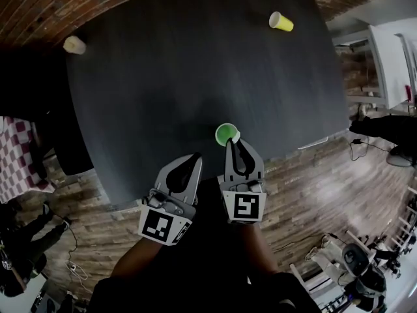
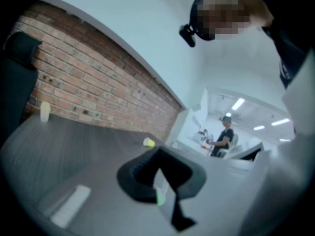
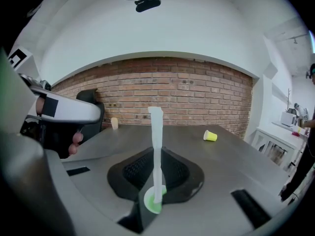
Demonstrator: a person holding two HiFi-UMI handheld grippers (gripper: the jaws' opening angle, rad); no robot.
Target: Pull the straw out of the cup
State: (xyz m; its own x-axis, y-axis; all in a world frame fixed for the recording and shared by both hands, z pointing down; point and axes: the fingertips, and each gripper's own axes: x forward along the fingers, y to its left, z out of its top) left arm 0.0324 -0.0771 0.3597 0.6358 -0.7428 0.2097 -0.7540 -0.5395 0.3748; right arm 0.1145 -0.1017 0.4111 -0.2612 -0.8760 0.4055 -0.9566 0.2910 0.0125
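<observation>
Straw (image 3: 156, 146): a pale, slim tube, standing nearly upright in the middle of my right gripper view. My right claw (image 1: 232, 145) is clamped on it, one ribbed pad pressed against each side partway up its length. Its top rises clear above the claw against the brick wall (image 3: 197, 92). Its lower end dips into the mouth of the green cup (image 3: 152, 201), which sits directly under the claw at the bottom centre of that frame. I cannot tell whether the tip touches the cup's inside.

From my head view the green cup (image 1: 226, 134) lies in the lower middle of the frame, close to the near edge of the dark bench (image 1: 182, 77), with my right claw's tips right at its lower right rim.

My left claw (image 1: 195, 156) sits just left of the right one, a little lower in the frame, apart from the cup. Its jaws are drawn together with nothing gripped. In my left gripper view only a sliver of green and a pale strip show past the tips.

A yellow cup (image 1: 281, 21) lies on its side at the upper right of the bench, and a pale cup (image 1: 74, 44) sits at the upper left edge. Wooden floor (image 1: 306, 188) shows below and to the right of the bench. A person (image 2: 224, 135) stands in the bright room at the right of my left gripper view.
</observation>
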